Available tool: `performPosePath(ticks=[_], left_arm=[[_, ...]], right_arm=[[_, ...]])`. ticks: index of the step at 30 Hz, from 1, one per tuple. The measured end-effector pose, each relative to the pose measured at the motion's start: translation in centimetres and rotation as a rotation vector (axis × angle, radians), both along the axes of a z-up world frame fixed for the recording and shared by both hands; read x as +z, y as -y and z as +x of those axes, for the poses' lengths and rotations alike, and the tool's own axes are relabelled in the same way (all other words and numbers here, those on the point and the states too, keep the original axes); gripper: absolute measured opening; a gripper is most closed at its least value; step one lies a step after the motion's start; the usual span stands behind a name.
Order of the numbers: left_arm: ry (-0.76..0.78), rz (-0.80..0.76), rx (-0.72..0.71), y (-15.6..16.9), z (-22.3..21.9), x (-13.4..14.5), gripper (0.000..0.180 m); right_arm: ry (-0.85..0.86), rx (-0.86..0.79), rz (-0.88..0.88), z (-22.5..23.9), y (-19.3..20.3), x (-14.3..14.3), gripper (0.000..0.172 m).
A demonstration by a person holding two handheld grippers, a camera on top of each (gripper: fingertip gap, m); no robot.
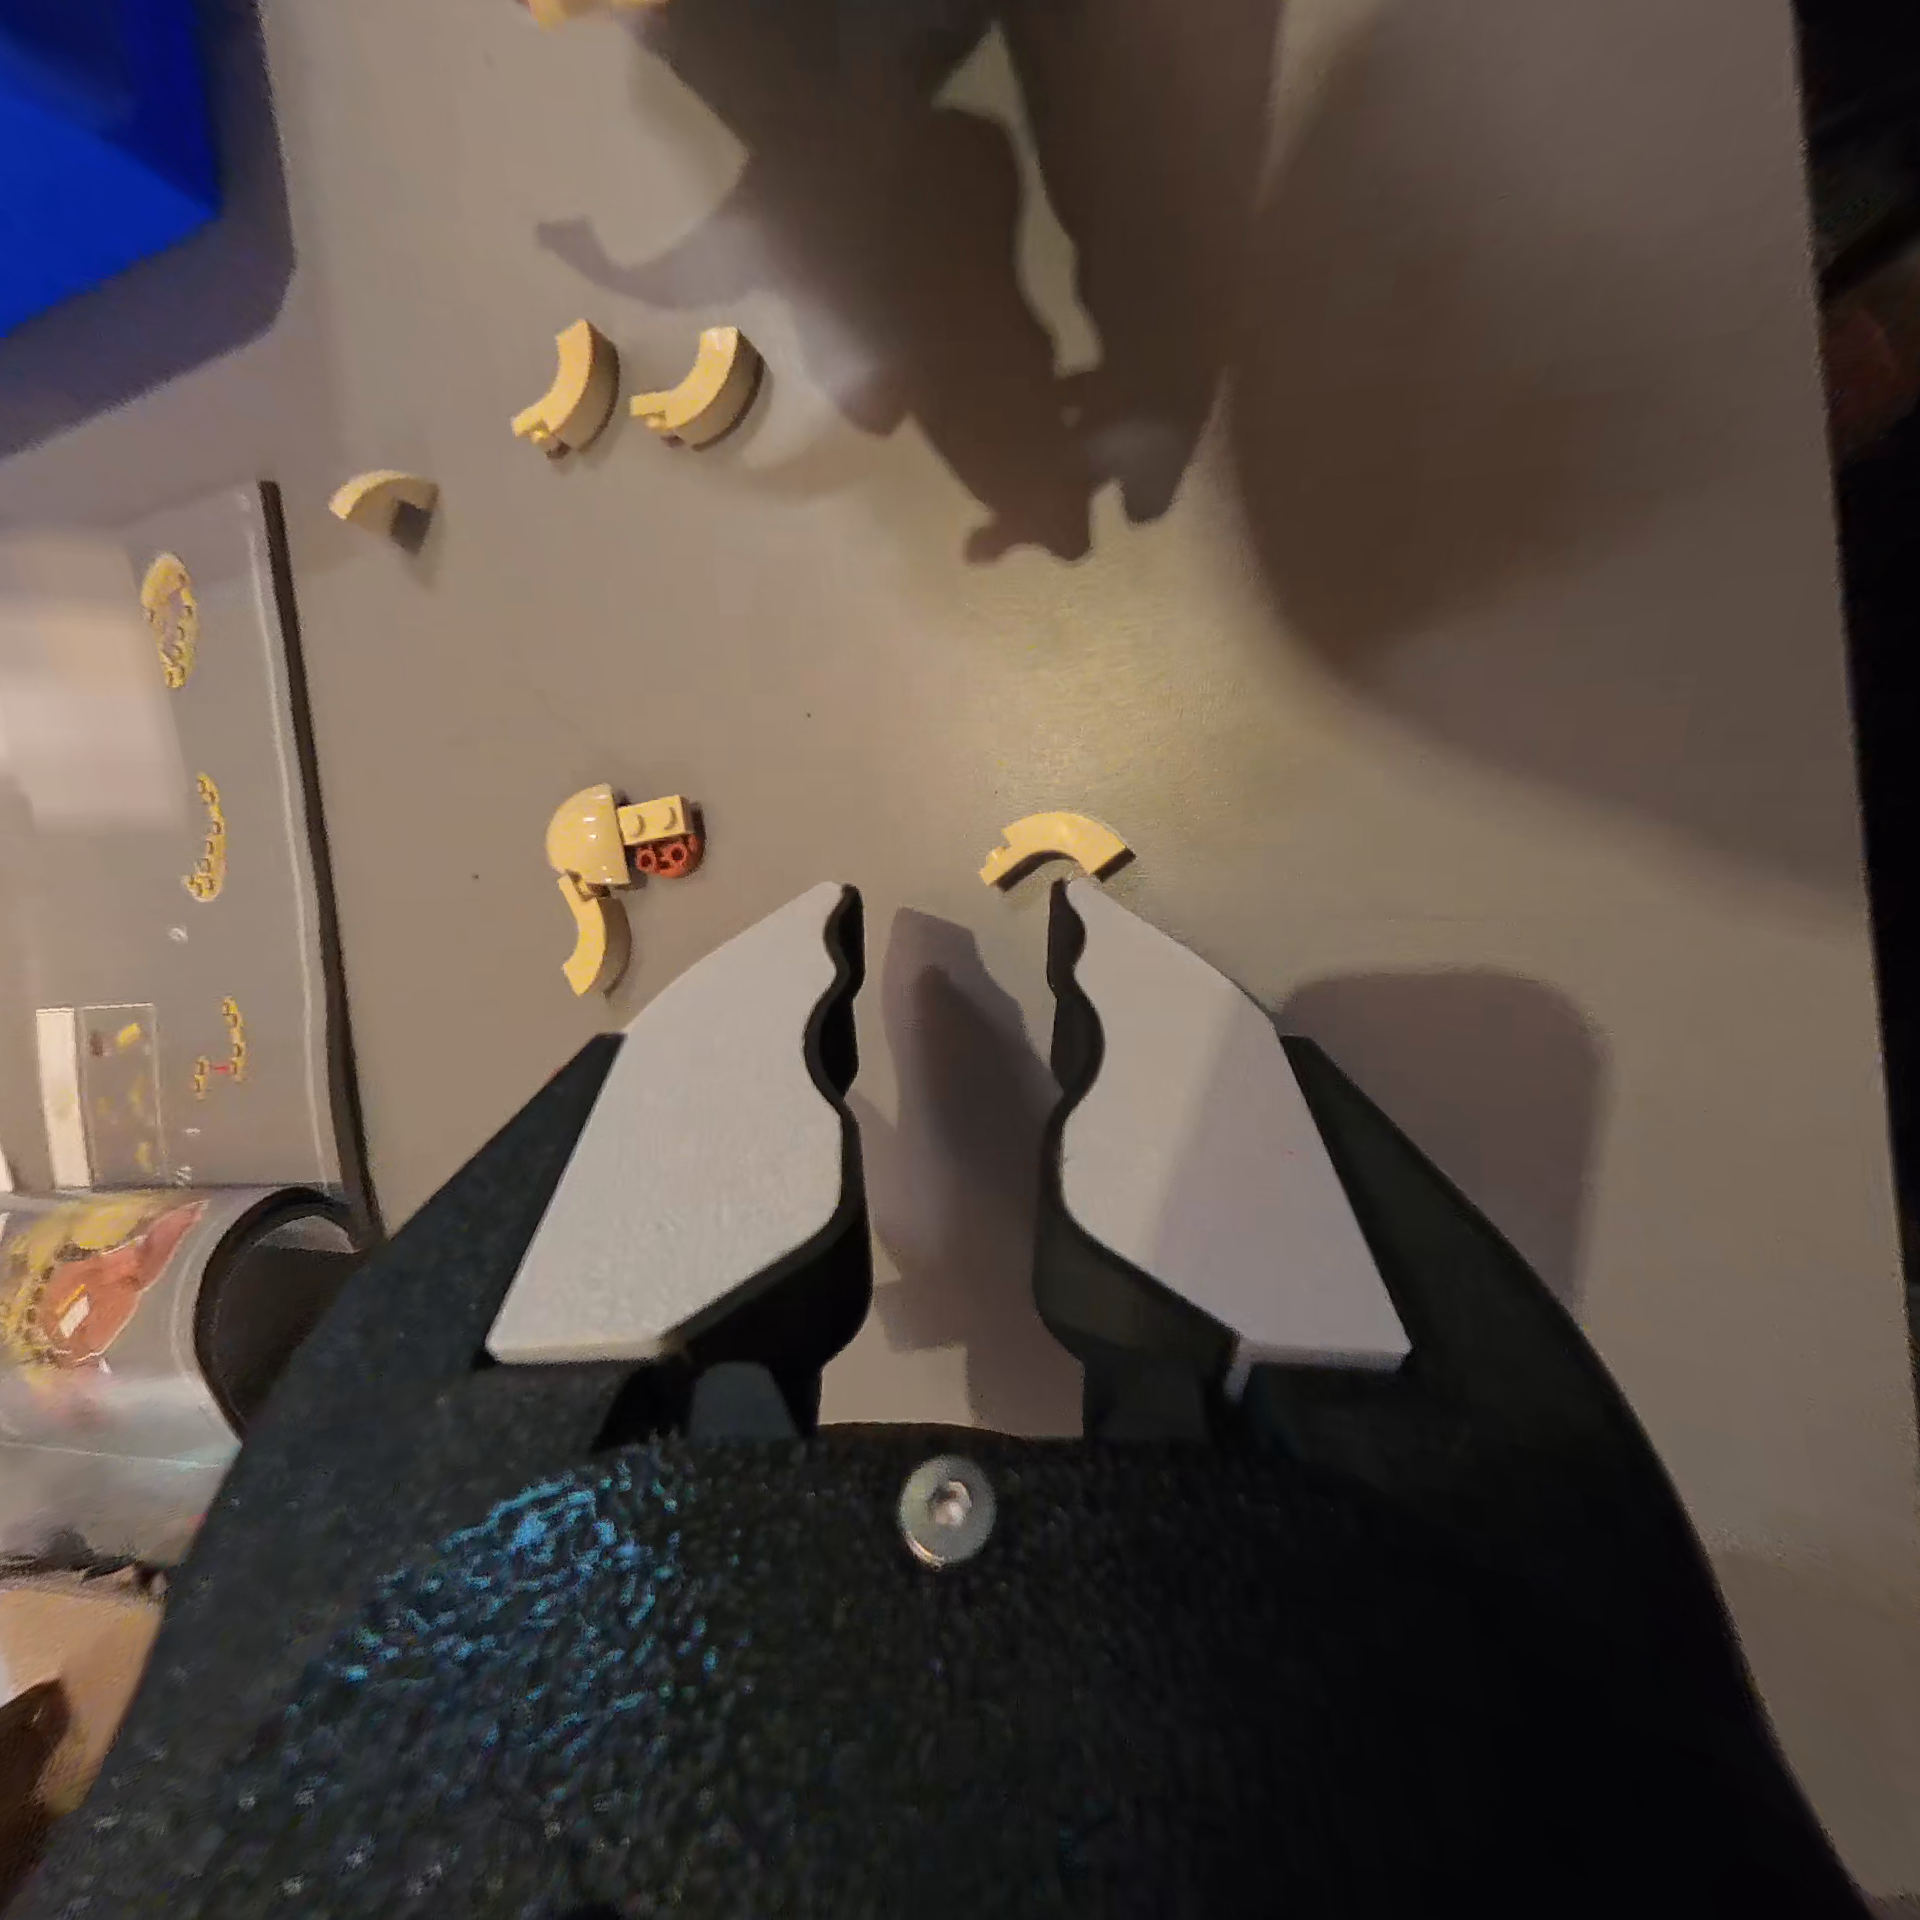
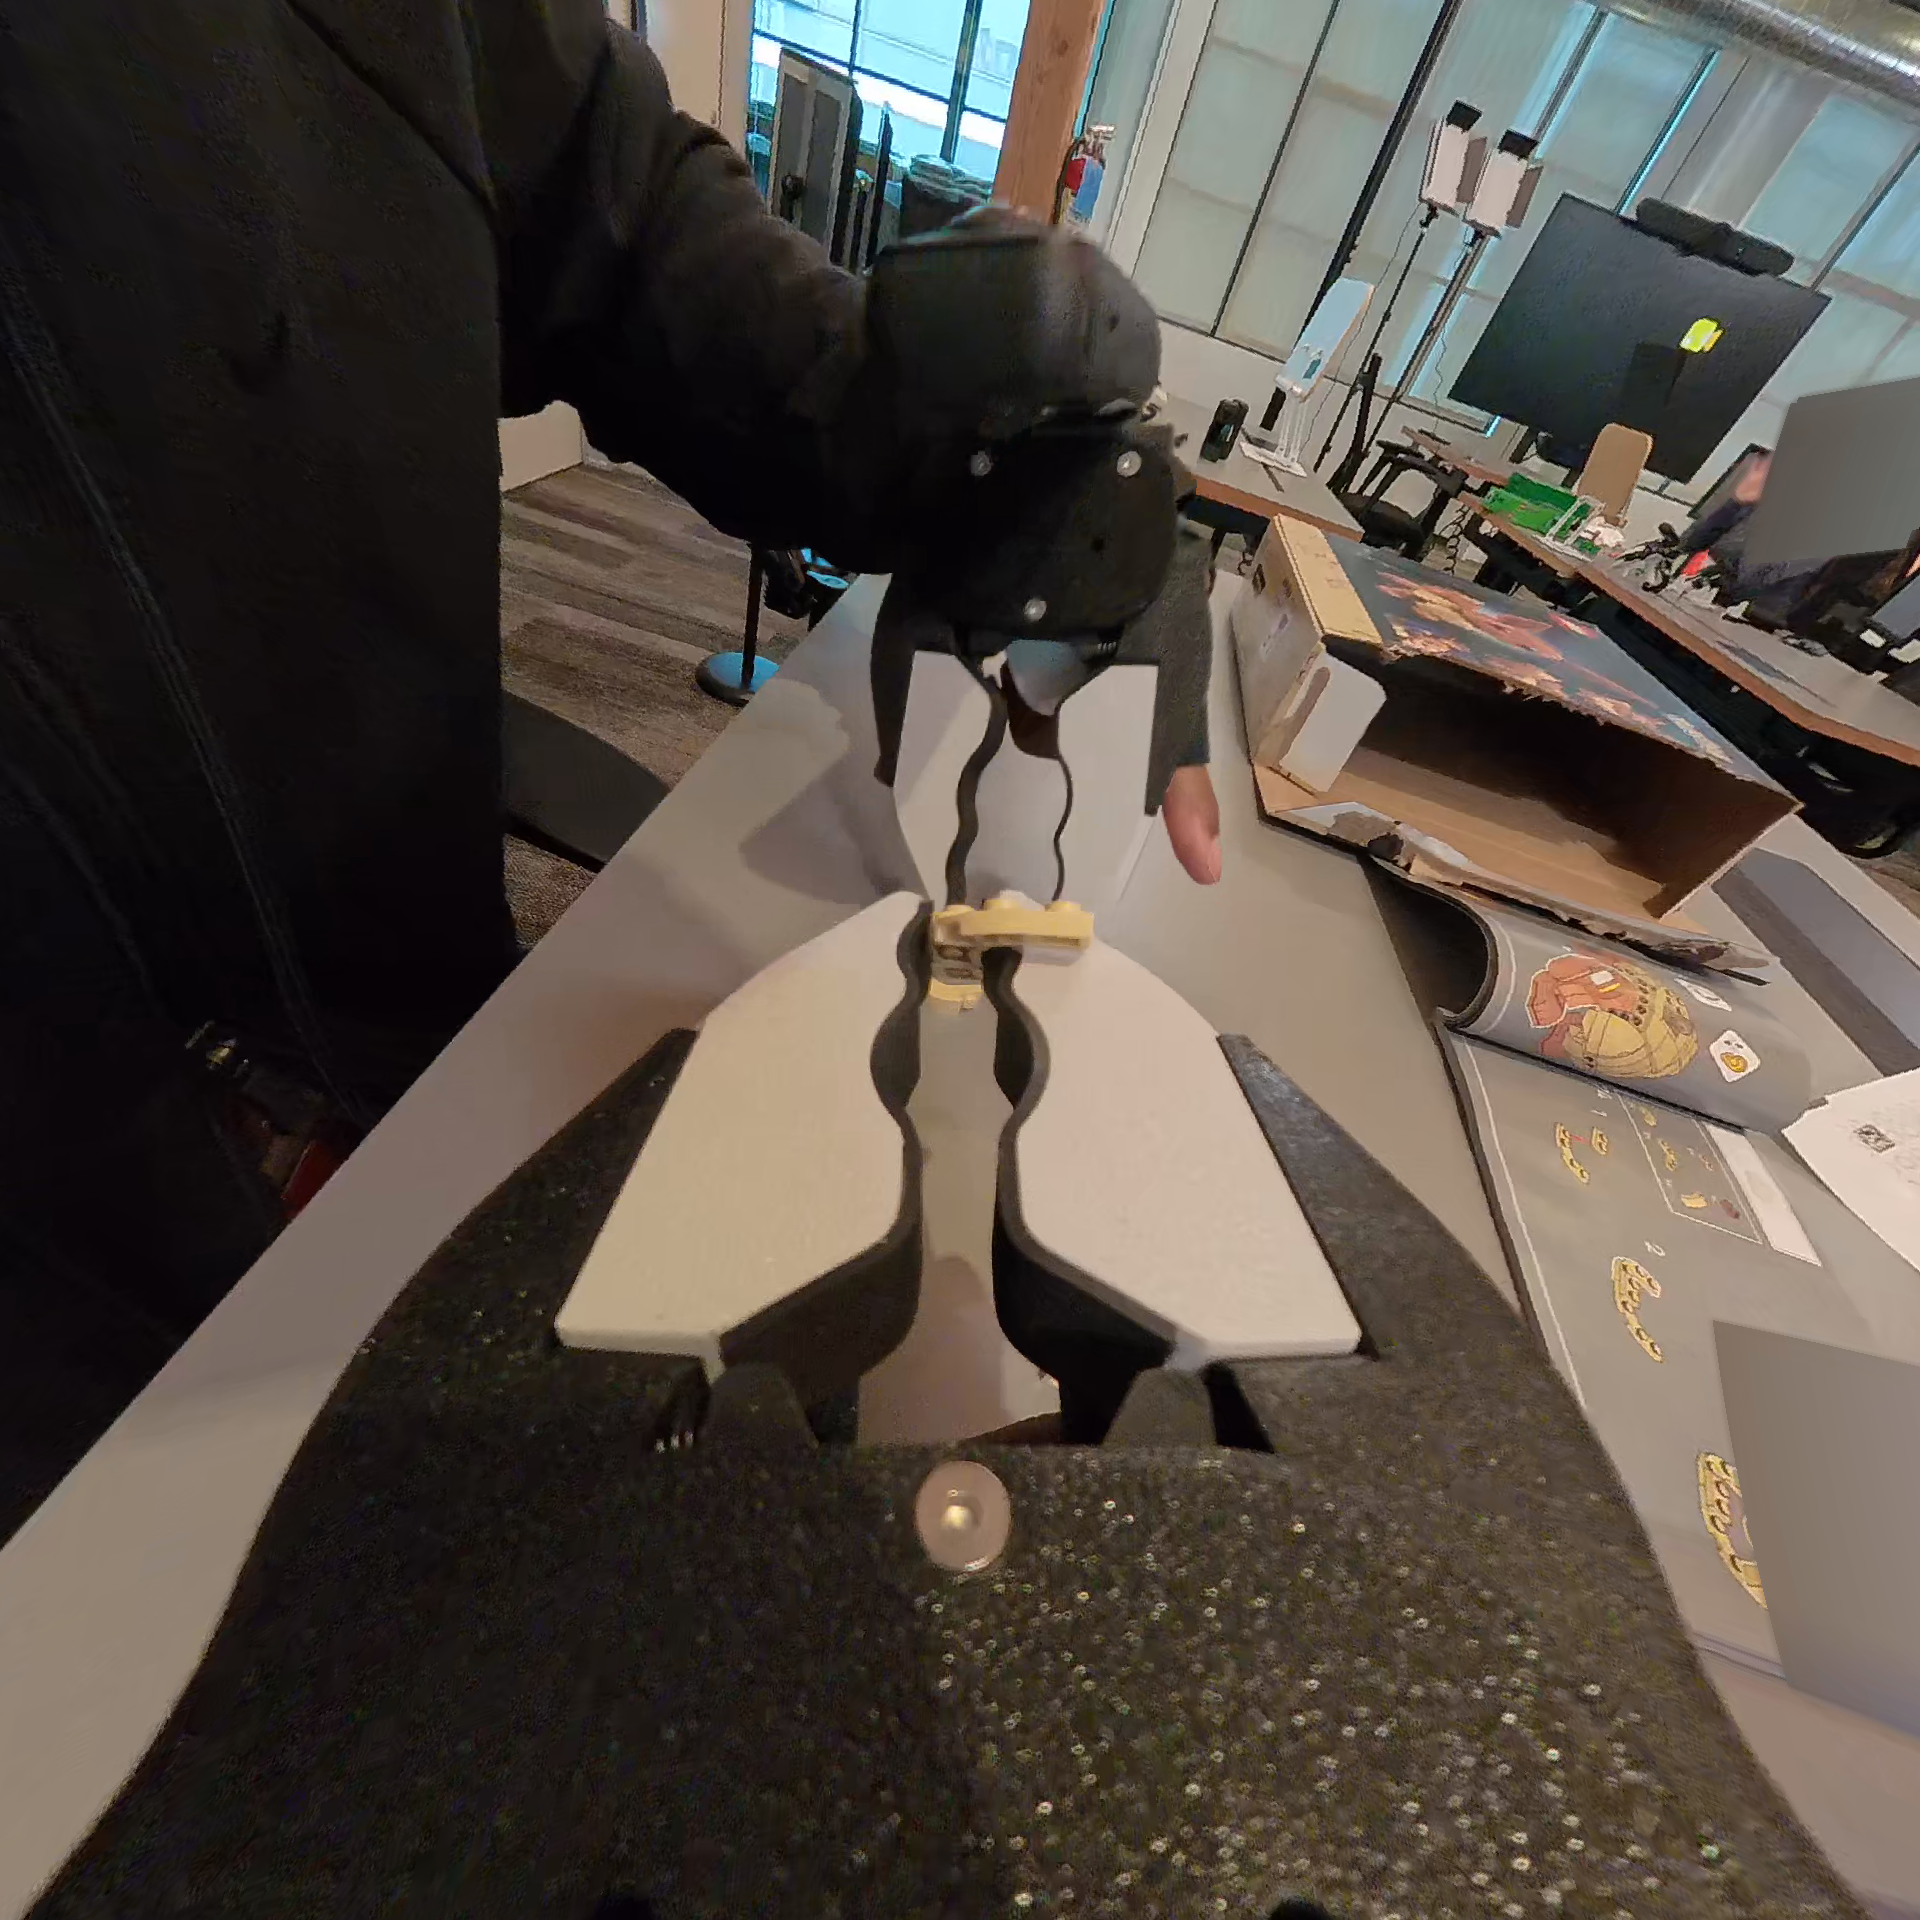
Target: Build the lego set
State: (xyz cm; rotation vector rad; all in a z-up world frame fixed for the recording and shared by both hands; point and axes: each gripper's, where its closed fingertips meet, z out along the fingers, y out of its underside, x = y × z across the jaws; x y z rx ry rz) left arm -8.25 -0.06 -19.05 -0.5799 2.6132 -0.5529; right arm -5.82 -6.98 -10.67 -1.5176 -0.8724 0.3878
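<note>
In the left wrist view my left gripper (image 1: pixel 954 896) is open with nothing between its fingers, and it points down at the grey table (image 1: pixel 935 675). A tan curved brick (image 1: pixel 1055 847) lies on the table just beyond the right fingertip (image 1: pixel 1065 904). In the right wrist view my right gripper (image 2: pixel 961 951) is shut on a small tan brick assembly (image 2: pixel 1013 925), held above the table with a studded tan plate sticking out to the right. The left gripper (image 2: pixel 1006 883) also shows there, hanging open just behind that assembly; I cannot tell whether it touches it.
Several loose tan curved bricks (image 1: pixel 566 390) lie farther out. A tan dome with a reddish-brown piece (image 1: pixel 613 847) sits to the left. An instruction booklet (image 1: pixel 208 831) and a blue bin (image 1: pixel 104 156) are at the left edge. An open cardboard box (image 2: pixel 1507 727) and the booklet (image 2: pixel 1662 1143) lie to the right. Tip to tip, the grippers are about 11 cm apart.
</note>
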Motion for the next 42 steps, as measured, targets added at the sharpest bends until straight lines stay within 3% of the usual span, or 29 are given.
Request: performPosePath(ticks=[12, 16, 19, 23, 27, 30, 35, 39, 42], left_arm=[[-0.195, -0.188, -0.213, 2.0, -0.9, -0.2, 0.028], [-0.292, -0.200, -0.215, 1.6, -1.1, -0.8, 0.020], [-0.282, -0.201, -0.200, 1.6, -1.1, -0.8, 0.019], [-0.160, -0.195, -0.117, 1.6, -0.5, -0.6, 0.019], [0.308, -0.069, 0.173, 0.3, 3.0, 1.6, 0.025], [0.482, 0.068, 0.220, 0.4, 2.3, 2.0, 0.039], [0.398, -0.083, 0.323, 0.2, 1.4, 2.0, 0.041], [0.181, -0.270, 0.451, -0.5, 2.0, 1.6, 0.034], [0.183, -0.241, 0.412, 0.4, 2.8, 1.4, 0.024]], right_arm=[[0.032, 0.015, 0.001, -0.8, 0.2, -0.3, 0.008], [0.041, 0.030, -0.004, -1.2, 0.4, -0.6, 0.008], [0.046, 0.027, 0.003, -1.2, 0.4, -0.5, 0.008], [0.040, 0.016, 0.016, -0.9, 0.4, -0.1, 0.008], [0.049, -0.001, 0.027, -0.5, 0.2, 0.1, 0.008], [0.043, -0.011, 0.026, -0.2, 0.1, 0.1, 0.008], [0.048, -0.020, 0.023, 0.0, -0.1, 0.0, 0.008], [0.059, -0.035, 0.030, 0.3, -0.2, 0.0, 0.008], [0.056, -0.044, 0.036, 0.6, -0.2, 0.3, 0.008]])
